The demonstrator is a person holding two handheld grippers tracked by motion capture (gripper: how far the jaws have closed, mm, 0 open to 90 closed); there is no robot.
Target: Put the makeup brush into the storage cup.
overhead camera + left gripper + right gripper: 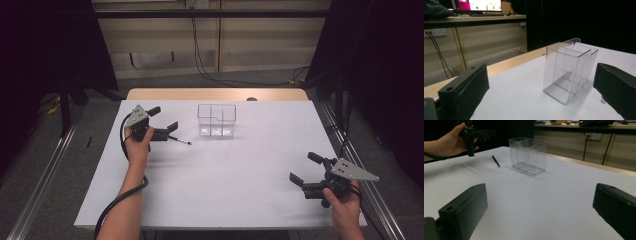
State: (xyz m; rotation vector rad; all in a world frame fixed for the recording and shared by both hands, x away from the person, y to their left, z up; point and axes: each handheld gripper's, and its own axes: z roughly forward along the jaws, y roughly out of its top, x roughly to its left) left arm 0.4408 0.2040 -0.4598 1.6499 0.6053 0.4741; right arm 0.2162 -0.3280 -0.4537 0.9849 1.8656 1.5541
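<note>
A clear plastic box (216,120) with inner dividers stands upright on the white table (225,170), at the middle back. A thin black pen (180,140) lies flat to its left. My left gripper (164,118) is held just above and left of the pen, open, with nothing between its jaws. In the left gripper view the clear box (567,70) stands ahead between the spread jaws. My right gripper (306,168) hovers open and empty near the front right. The right gripper view has the box (529,155), the pen (496,161) and the left gripper (474,135) far off.
The white sheet ends in a wooden table strip (215,94) at the back. Metal rails (45,170) run along both sides of the table. A desk with a monitor (481,5) stands beyond, against the wall.
</note>
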